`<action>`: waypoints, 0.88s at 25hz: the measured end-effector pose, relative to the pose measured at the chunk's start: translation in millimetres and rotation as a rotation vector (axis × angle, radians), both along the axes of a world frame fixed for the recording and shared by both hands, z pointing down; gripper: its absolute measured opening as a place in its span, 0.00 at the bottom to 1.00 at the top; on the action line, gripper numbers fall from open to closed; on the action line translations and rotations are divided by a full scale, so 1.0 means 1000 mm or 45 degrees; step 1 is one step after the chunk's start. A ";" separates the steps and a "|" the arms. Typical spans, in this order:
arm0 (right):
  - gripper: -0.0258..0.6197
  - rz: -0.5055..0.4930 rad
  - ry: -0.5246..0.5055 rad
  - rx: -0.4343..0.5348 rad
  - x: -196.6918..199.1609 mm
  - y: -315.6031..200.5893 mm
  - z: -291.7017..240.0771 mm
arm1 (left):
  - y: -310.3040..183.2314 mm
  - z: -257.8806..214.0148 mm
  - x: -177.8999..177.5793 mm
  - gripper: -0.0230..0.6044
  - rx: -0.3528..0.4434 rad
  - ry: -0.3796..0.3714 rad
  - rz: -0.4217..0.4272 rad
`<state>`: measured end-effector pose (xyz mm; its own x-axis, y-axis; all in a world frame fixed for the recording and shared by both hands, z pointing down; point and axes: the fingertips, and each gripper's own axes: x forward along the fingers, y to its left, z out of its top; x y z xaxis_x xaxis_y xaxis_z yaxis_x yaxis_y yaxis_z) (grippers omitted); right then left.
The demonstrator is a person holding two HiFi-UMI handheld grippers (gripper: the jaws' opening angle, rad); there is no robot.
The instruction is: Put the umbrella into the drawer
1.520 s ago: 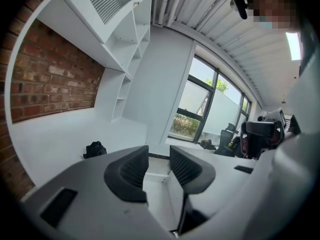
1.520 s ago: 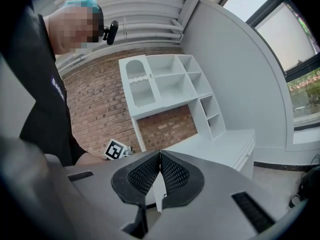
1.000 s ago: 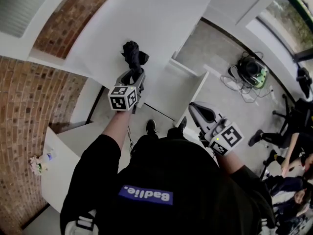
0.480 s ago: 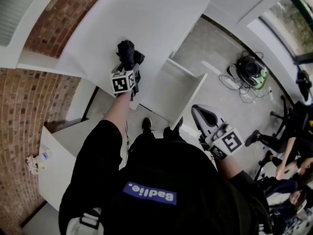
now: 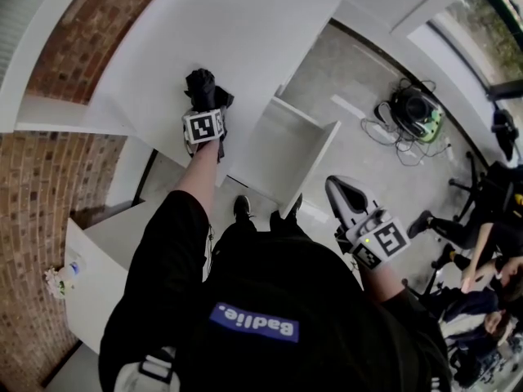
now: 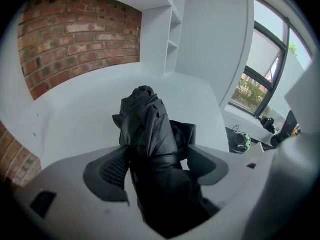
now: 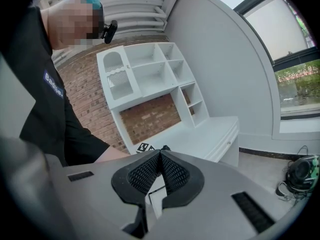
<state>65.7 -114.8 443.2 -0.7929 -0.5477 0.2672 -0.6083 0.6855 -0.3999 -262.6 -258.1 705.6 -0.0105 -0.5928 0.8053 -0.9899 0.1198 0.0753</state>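
Observation:
The folded black umbrella [image 5: 200,88] lies on the white desk top [image 5: 261,23], left of the open white drawer [image 5: 315,126]. My left gripper [image 5: 207,106] points steeply down over it, its jaws opening. In the left gripper view the umbrella [image 6: 150,134] runs up between the fingers of the left gripper [image 6: 157,155]; it brushes the left pad, and white shows between it and the right pad. My right gripper [image 5: 336,189] hangs over the floor to the drawer's right. The right gripper's [image 7: 160,157] pads meet with nothing between them.
A dark and green bag with cables [image 5: 413,113] lies on the grey floor at the right. Seated people [image 5: 490,243] are at the far right. A brick wall [image 5: 37,194] runs along the left. A white shelf unit [image 7: 150,74] stands above the desk.
My left gripper has carried the umbrella away from the body and down onto the desk top, and its jaws have spread. The right gripper has shifted only a little.

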 end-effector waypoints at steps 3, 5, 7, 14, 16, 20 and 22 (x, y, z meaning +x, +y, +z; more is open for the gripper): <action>0.09 0.035 0.003 -0.019 0.007 -0.001 0.003 | -0.004 0.008 -0.006 0.59 -0.043 -0.033 0.000; 0.09 0.045 0.004 -0.023 0.010 0.000 0.004 | -0.003 0.009 -0.006 0.58 -0.074 -0.030 0.001; 0.09 0.049 0.002 -0.038 0.010 0.002 0.004 | 0.006 0.015 -0.002 0.56 -0.141 0.008 -0.009; 0.09 0.086 0.004 0.003 0.018 0.009 -0.001 | 0.006 0.010 -0.004 0.49 -0.101 0.035 0.024; 0.09 0.096 -0.002 0.015 0.020 0.010 -0.004 | 0.009 0.008 0.005 0.48 -0.096 0.056 0.056; 0.09 0.109 -0.018 0.022 0.021 0.014 -0.010 | 0.012 -0.004 0.025 0.48 -0.049 0.095 0.105; 0.09 0.112 -0.025 0.037 0.020 0.017 -0.013 | 0.013 -0.011 0.037 0.48 -0.022 0.121 0.130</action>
